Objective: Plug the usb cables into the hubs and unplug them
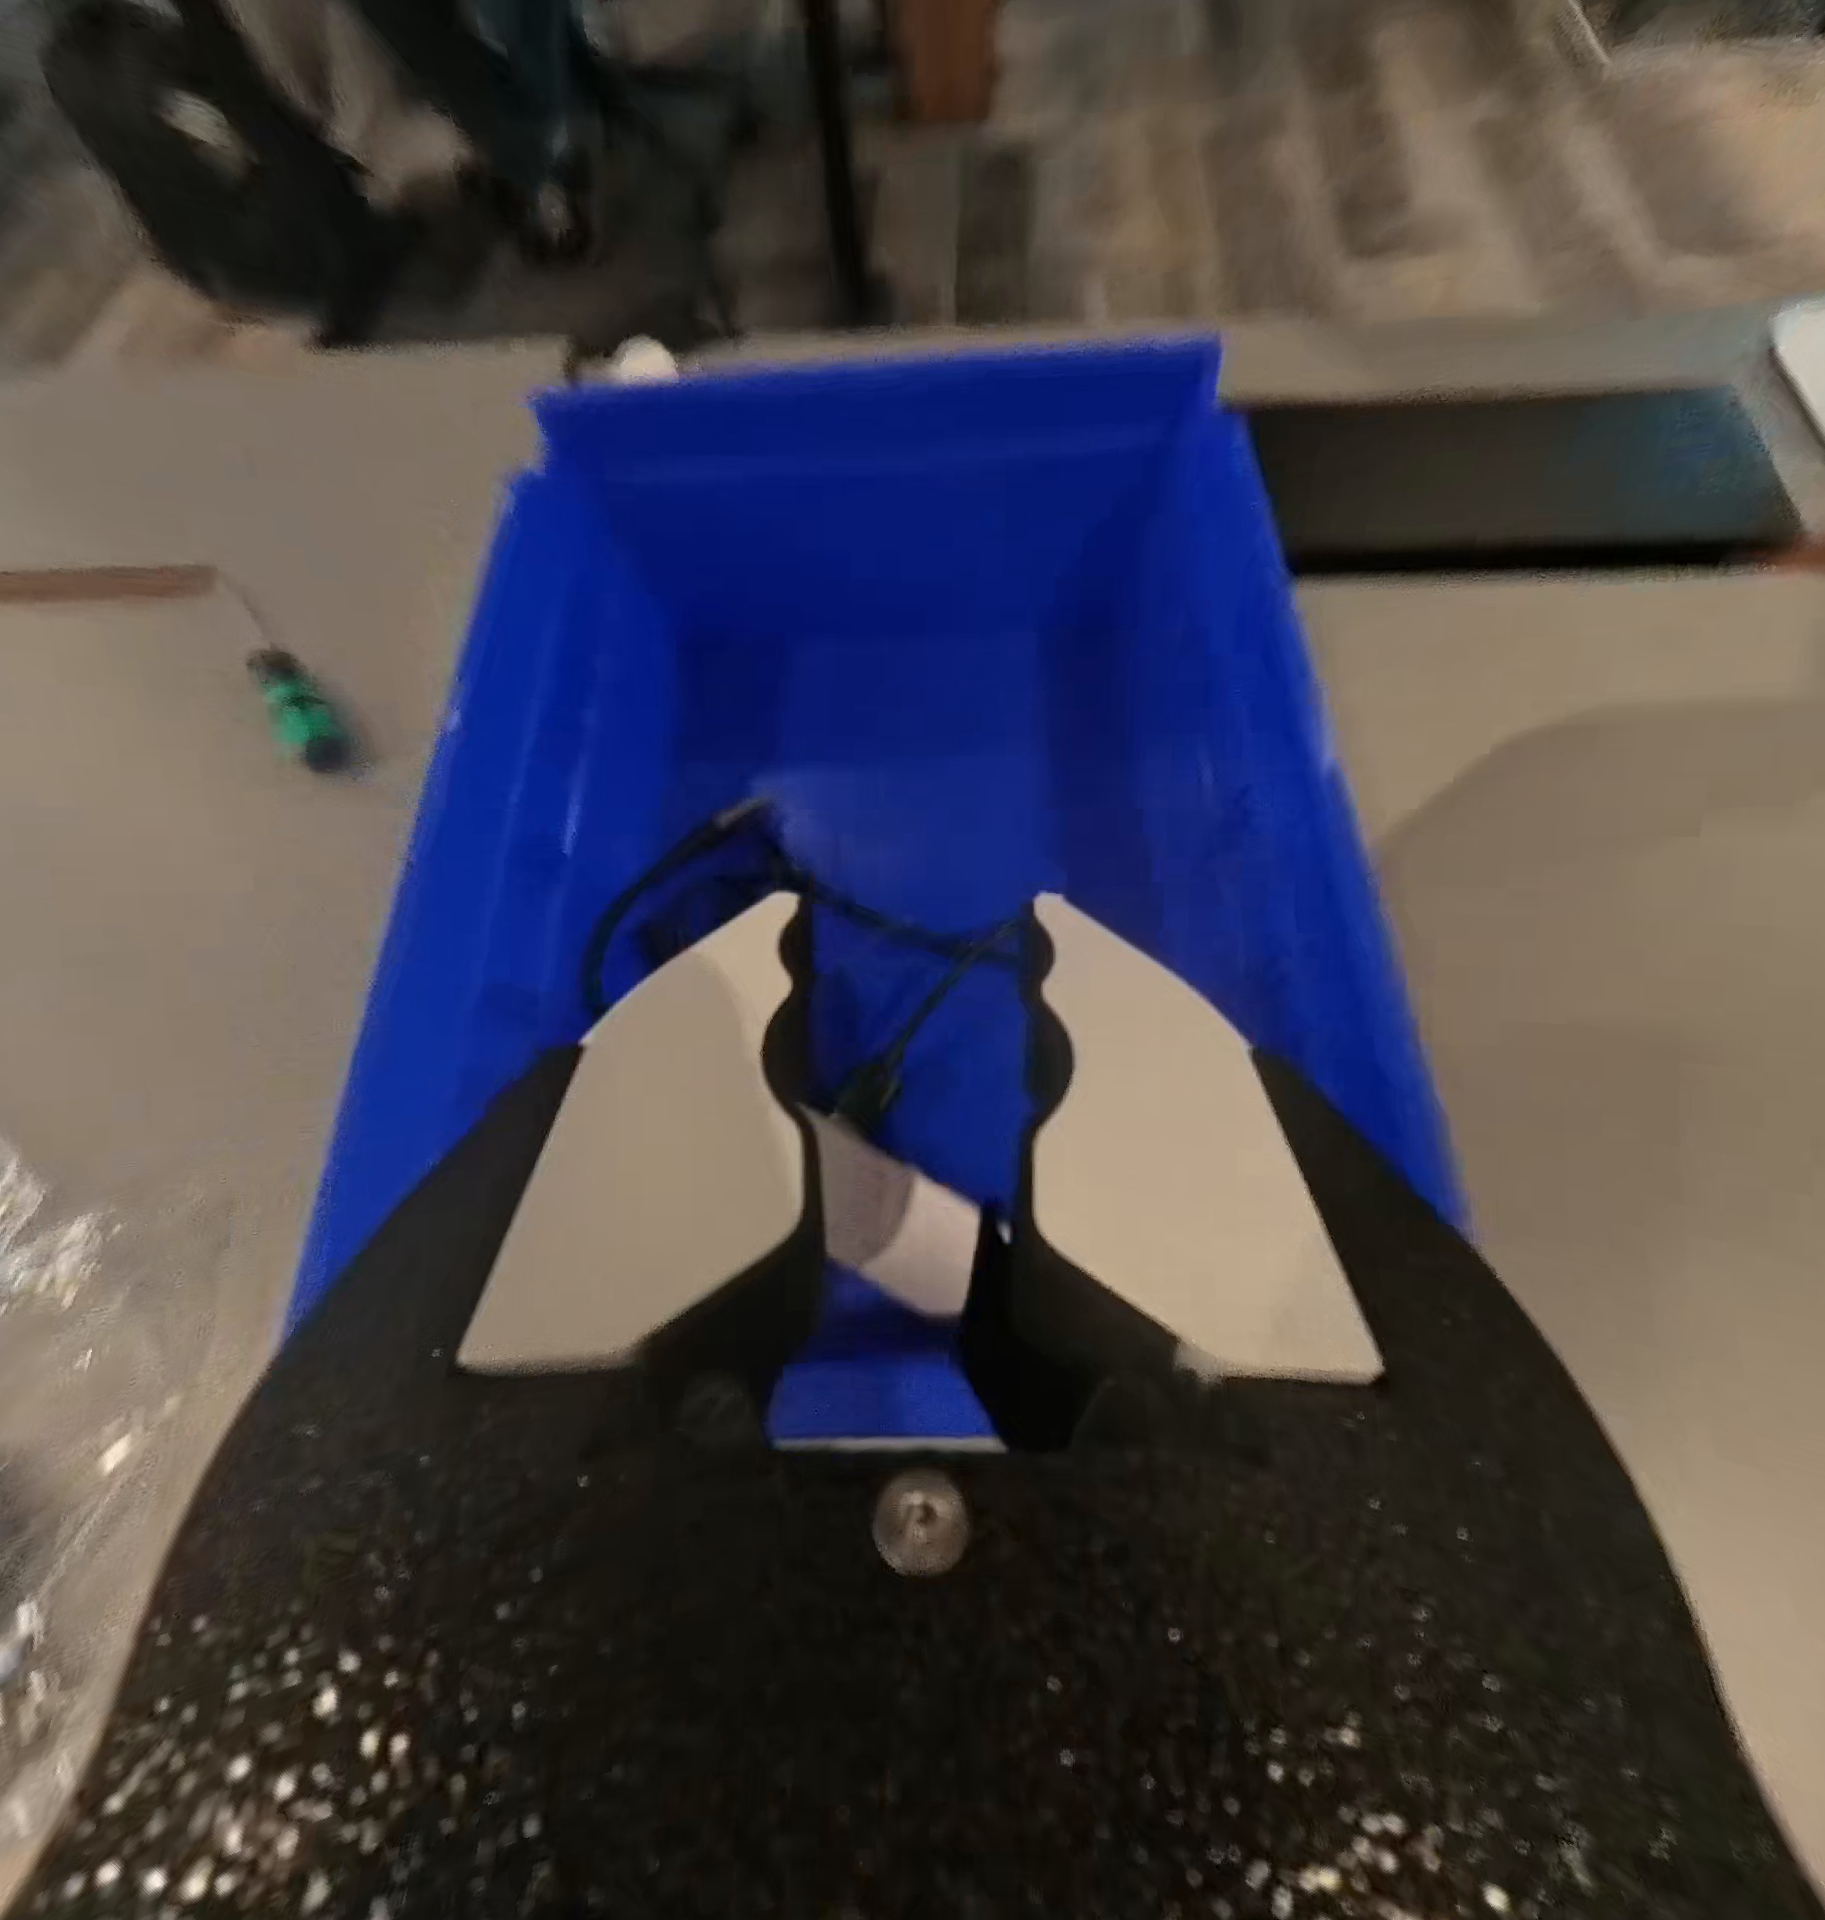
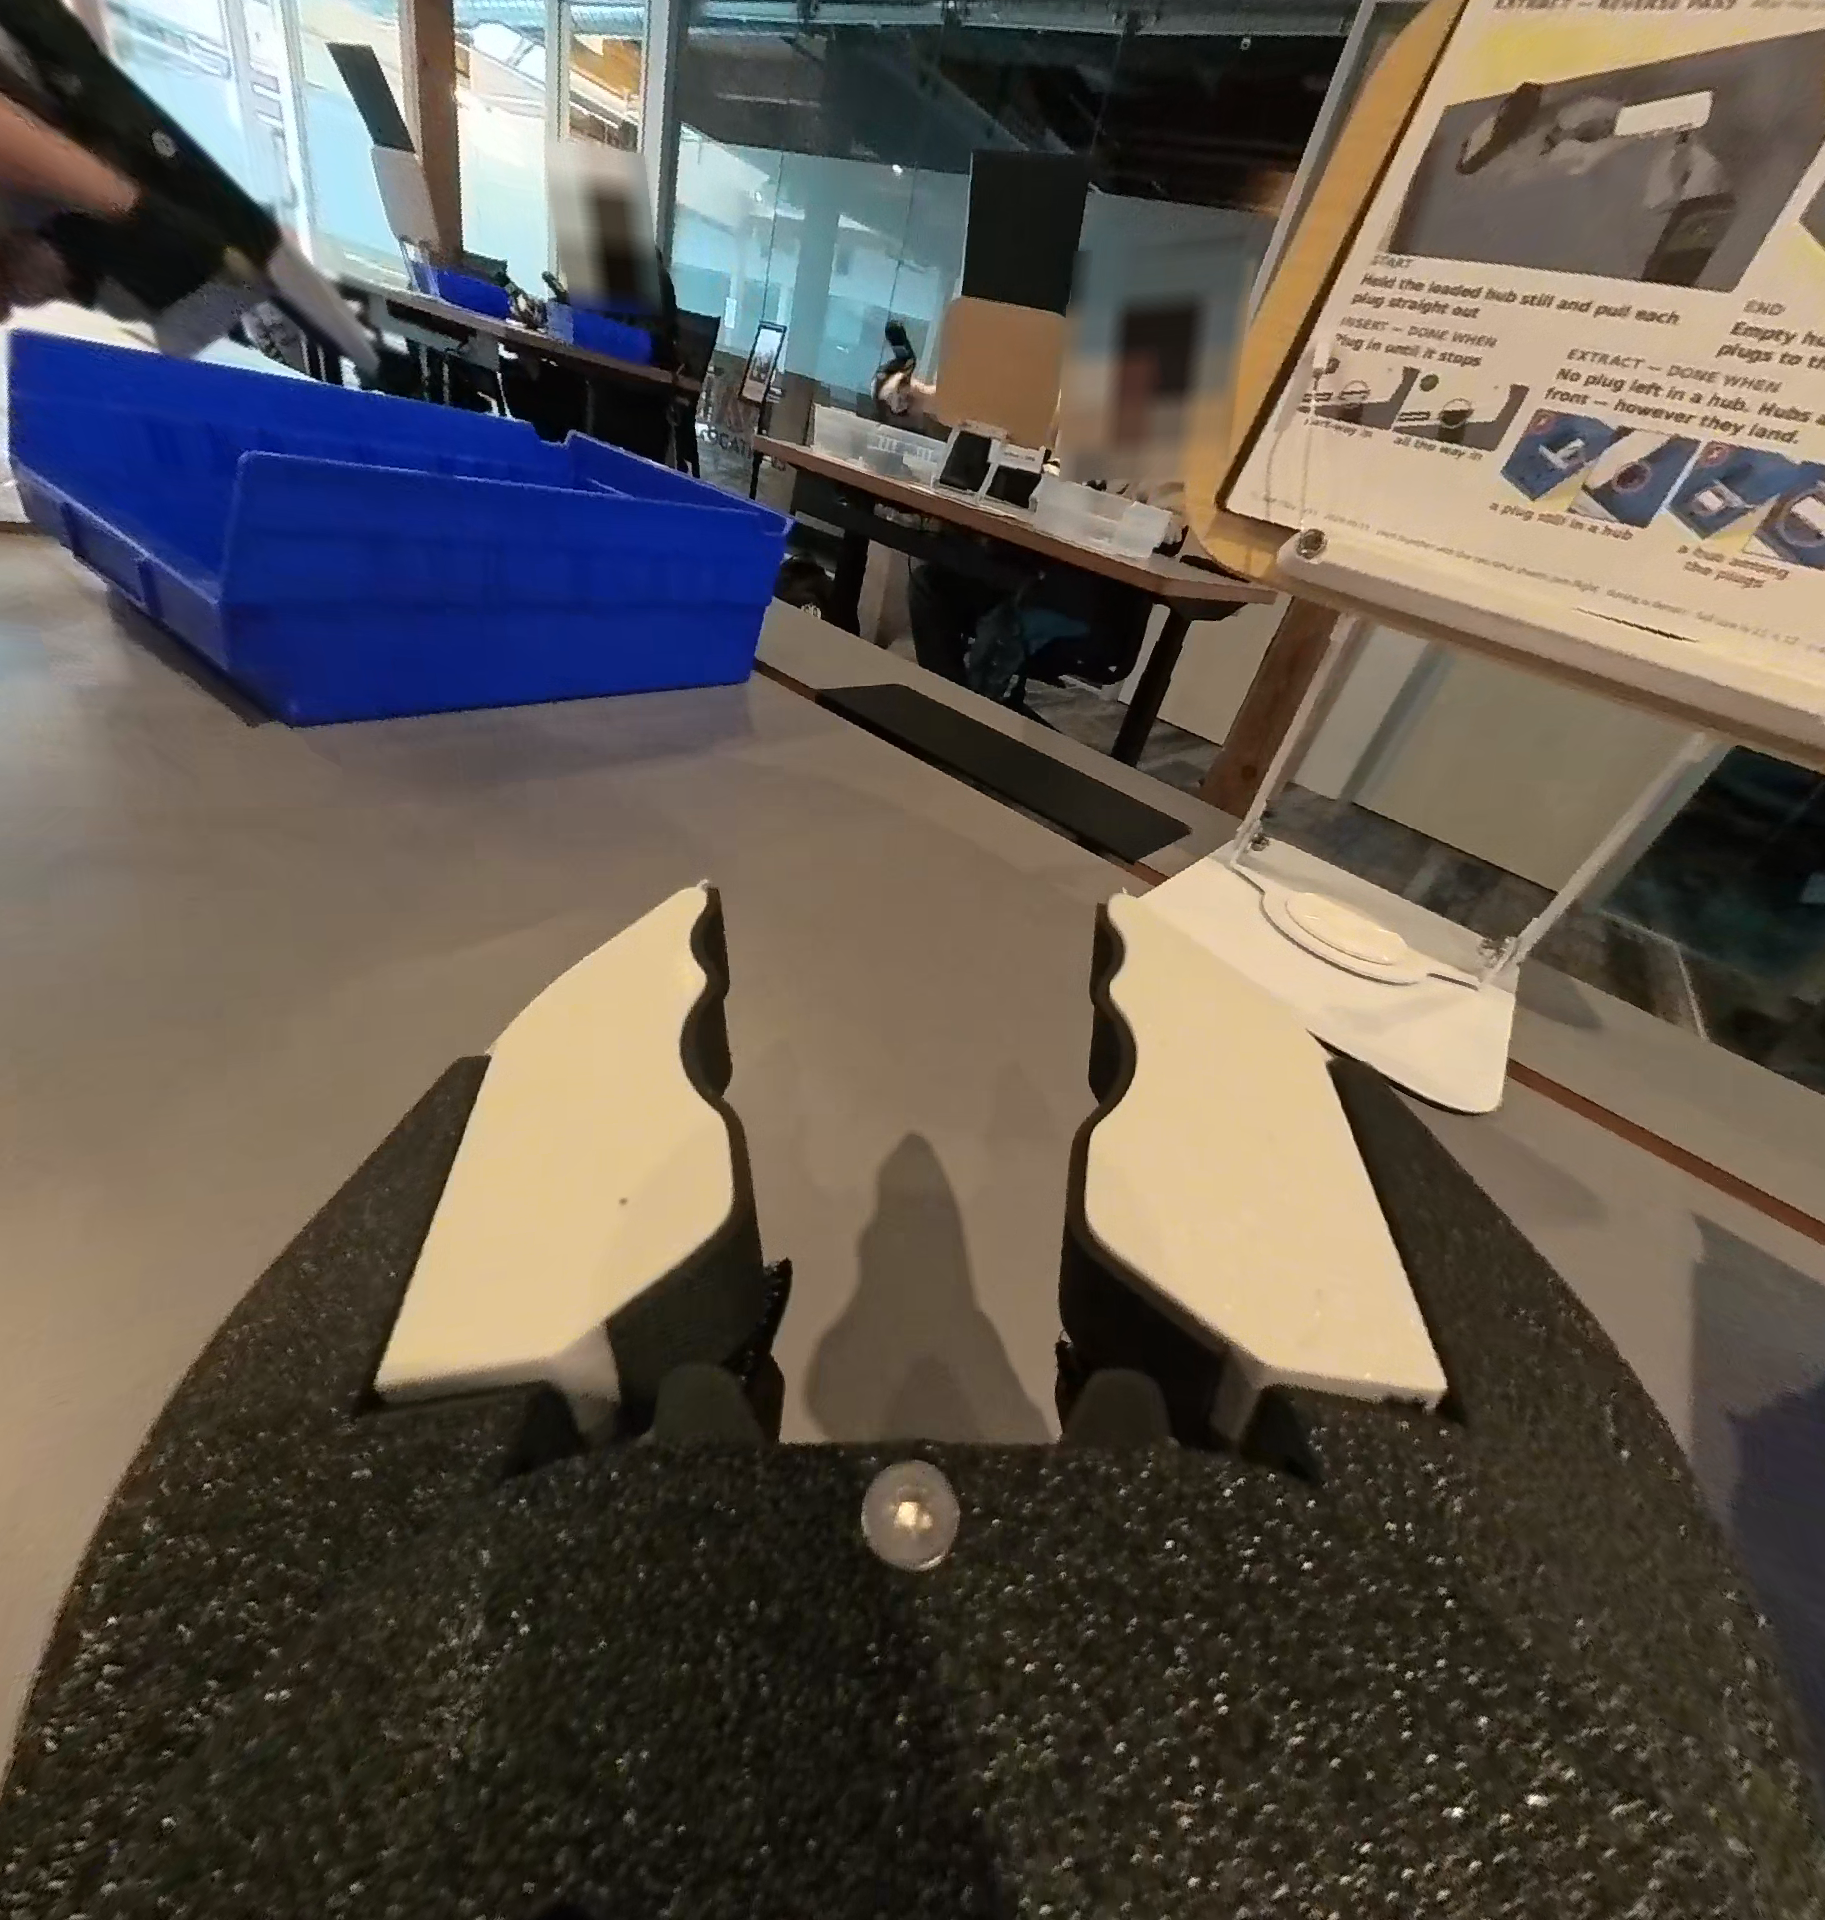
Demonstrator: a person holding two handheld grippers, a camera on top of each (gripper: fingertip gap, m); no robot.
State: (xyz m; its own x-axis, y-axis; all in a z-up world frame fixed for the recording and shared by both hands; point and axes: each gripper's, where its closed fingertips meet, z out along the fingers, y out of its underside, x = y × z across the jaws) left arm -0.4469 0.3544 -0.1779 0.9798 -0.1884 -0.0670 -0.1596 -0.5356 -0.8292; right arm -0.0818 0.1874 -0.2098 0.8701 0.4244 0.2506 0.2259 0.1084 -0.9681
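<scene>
The left gripper (image 1: 913,935) was positioned above the near end of the blue bin (image 1: 1251,831), pointing down into it. Its fingers (image 1: 669,1122) stood moderately apart, and between them lay a white hub (image 1: 877,1205) attached to a thin black cable (image 1: 887,1060). Because the left wrist view was blurred, it could not be determined whether the pads were pressing on the hub or merely straddling it. The cable ran up from the hub, crossed between the fingertips and looped to the left inside the bin, ending at a small dark plug (image 1: 731,821). The rest of the bin interior appeared as plain blue floor. To the left of the bin, a green and black tool (image 1: 300,712) lay on the grey table (image 1: 160,935). Crumpled clear plastic (image 1: 25,1299) occupied the near left edge. A black flat pad (image 1: 1510,478) lay beyond the bin on the right.

The right gripper (image 2: 908,997) was held low over bare table surface (image 2: 368,935), with its fingers (image 2: 596,1143) spread wide and nothing between them. To its right stood a white stand base (image 2: 1407,997) carrying a tilted instruction board (image 2: 1614,312). Farther left, the blue bin (image 2: 420,582) rested on the table, and the left gripper (image 2: 295,291) was angled down over its far end.
</scene>
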